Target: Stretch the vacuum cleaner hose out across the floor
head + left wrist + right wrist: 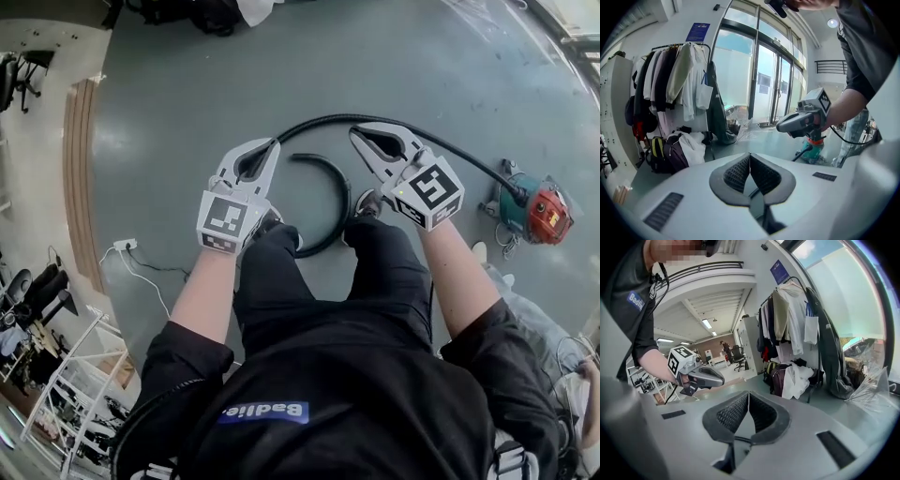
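The black vacuum hose (412,131) runs from the teal and red vacuum cleaner (536,212) on the floor at the right. It arcs up and left behind both grippers. A second curved stretch of hose (339,202) lies by my feet. My left gripper (274,143) and right gripper (354,133) are held above the floor, both shut with nothing between the pads. The left gripper view shows the shut left gripper (750,158), the right gripper (799,121) and the vacuum cleaner (813,151). The right gripper view shows the shut right gripper (748,398) and the left gripper (701,374).
A white power strip (125,246) with its cable lies on the grey floor at the left, near a wooden edge (80,178). A white rack (70,375) stands at the lower left. A clothes rack (675,77) with bags under it stands by the glass doors (768,84).
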